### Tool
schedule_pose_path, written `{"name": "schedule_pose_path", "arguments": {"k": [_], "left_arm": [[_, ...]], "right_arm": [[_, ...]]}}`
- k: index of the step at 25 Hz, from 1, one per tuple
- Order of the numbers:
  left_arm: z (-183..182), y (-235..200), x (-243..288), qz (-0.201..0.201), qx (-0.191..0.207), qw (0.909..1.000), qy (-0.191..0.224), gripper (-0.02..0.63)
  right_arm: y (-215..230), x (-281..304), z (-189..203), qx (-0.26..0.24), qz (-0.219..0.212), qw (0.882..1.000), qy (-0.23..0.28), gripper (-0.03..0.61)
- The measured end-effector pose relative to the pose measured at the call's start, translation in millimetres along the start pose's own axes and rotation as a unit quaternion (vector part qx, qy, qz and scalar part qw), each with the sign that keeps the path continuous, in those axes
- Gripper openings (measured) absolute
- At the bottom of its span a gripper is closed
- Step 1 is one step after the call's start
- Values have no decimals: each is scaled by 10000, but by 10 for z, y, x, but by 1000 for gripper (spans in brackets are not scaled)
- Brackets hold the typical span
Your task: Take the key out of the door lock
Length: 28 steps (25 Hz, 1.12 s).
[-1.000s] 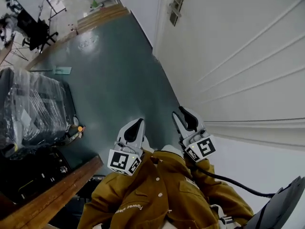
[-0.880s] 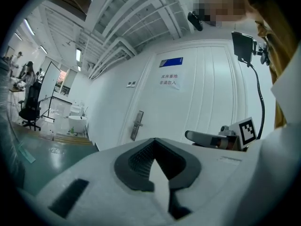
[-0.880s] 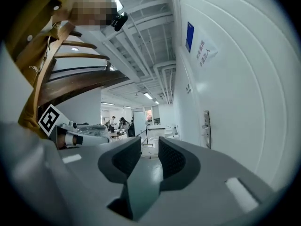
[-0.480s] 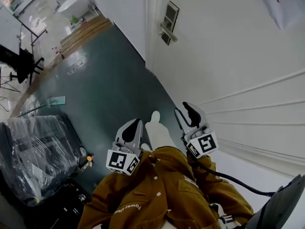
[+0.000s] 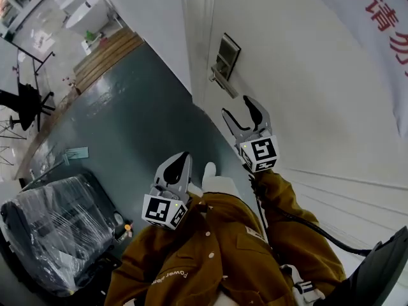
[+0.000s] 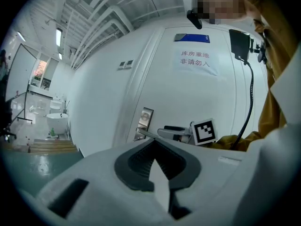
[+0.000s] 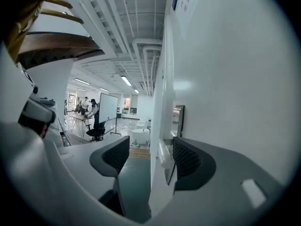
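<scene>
A silver lock plate (image 5: 225, 55) with a lever handle (image 5: 218, 80) sits on the white door (image 5: 306, 107). I cannot make out a key on it in any view. My right gripper (image 5: 241, 112) is raised just below the handle, apart from it, its jaws opening wide with nothing between them. In the right gripper view the lock plate (image 7: 178, 117) and handle (image 7: 162, 153) show past the spread fingers (image 7: 113, 157). My left gripper (image 5: 178, 165) hangs lower by the yellow jacket, shut and empty. The left gripper view shows the lock plate (image 6: 145, 121) and the right gripper (image 6: 173, 133) beside it.
A banner with red characters (image 5: 376, 24) hangs on the door at upper right. A plastic-wrapped black object (image 5: 54, 231) stands at lower left on the dark floor (image 5: 140, 113). A wooden step (image 5: 105, 59) and a white tub (image 5: 89, 14) lie beyond. A black cable (image 5: 306, 225) trails from the right gripper.
The right gripper has risen toward the door handle and its jaws have spread wider. The left gripper stays low and shut. The head view has swung up the door.
</scene>
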<state>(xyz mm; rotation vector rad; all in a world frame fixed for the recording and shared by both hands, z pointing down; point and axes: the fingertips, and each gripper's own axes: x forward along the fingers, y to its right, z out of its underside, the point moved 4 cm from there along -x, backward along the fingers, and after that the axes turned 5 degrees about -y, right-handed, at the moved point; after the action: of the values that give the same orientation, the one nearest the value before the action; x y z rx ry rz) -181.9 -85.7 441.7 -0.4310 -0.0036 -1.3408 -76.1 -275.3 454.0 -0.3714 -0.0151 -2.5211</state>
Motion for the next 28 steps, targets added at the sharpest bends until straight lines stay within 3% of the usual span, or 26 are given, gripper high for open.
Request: {"name": "schedule_pose_path", "arguments": {"k": [7, 14, 18, 24, 27, 28], "left_arm": [[-170, -473, 448, 414, -143, 9989, -183, 0], [-193, -761, 714, 734, -196, 9966, -315, 0], [-174, -860, 1038, 974, -327, 9940, -387, 0], [35, -1113, 1821, 1291, -1029, 9846, -579, 0], [178, -1265, 2164, 1509, -1933, 9676, -605, 3], [221, -1312, 2265, 1560, -2241, 9600, -614, 140]], "right_arm": [[321, 572, 378, 220, 287, 9965, -756, 263], [293, 601, 434, 124, 334, 9962, -791, 128], [339, 626, 425, 49, 322, 9956, -883, 126], [336, 640, 432, 124, 386, 9950, -915, 126], [324, 631, 434, 145, 407, 9945, -952, 126], [321, 630, 432, 152, 413, 9944, -962, 126]]}}
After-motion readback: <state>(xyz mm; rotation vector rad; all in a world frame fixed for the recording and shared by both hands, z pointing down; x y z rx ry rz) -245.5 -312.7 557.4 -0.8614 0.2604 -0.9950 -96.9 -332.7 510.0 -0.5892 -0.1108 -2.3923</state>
